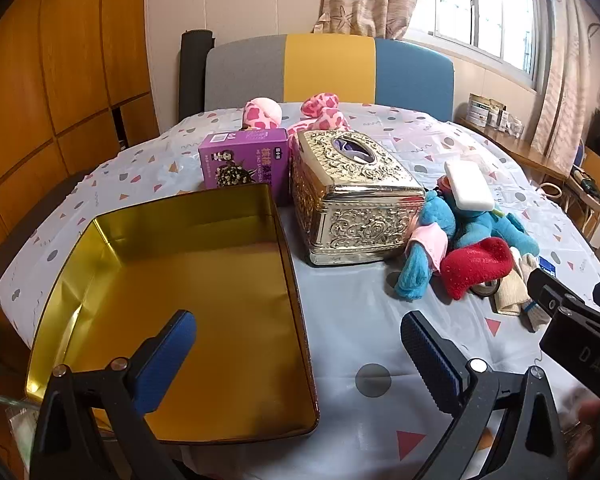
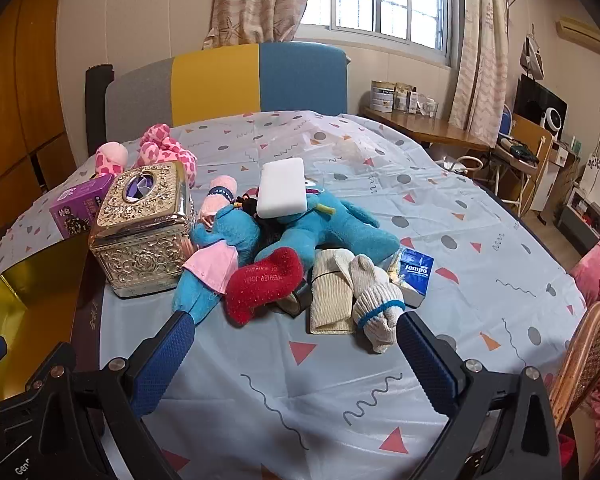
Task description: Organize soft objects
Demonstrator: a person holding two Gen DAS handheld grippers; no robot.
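An open gold tin [image 1: 172,312] lies empty on the table's left; it also shows in the right wrist view [image 2: 24,312]. My left gripper [image 1: 300,356] is open and empty over its right rim. To the right lies a pile: a blue plush toy [image 2: 320,228] with a white sponge [image 2: 281,188] on it, a red sock [image 2: 260,284], a beige cloth [image 2: 329,300] and a white glove [image 2: 374,300]. My right gripper [image 2: 296,356] is open and empty, just in front of the pile. A pink spotted plush [image 1: 296,114] lies at the back.
A gold embossed tissue box [image 1: 352,196] and a purple carton [image 1: 244,160] stand between tin and pile. A blue Tempo tissue pack [image 2: 416,276] lies right of the glove. A sofa [image 1: 328,68] stands behind the table, a wicker chair [image 2: 588,356] at right.
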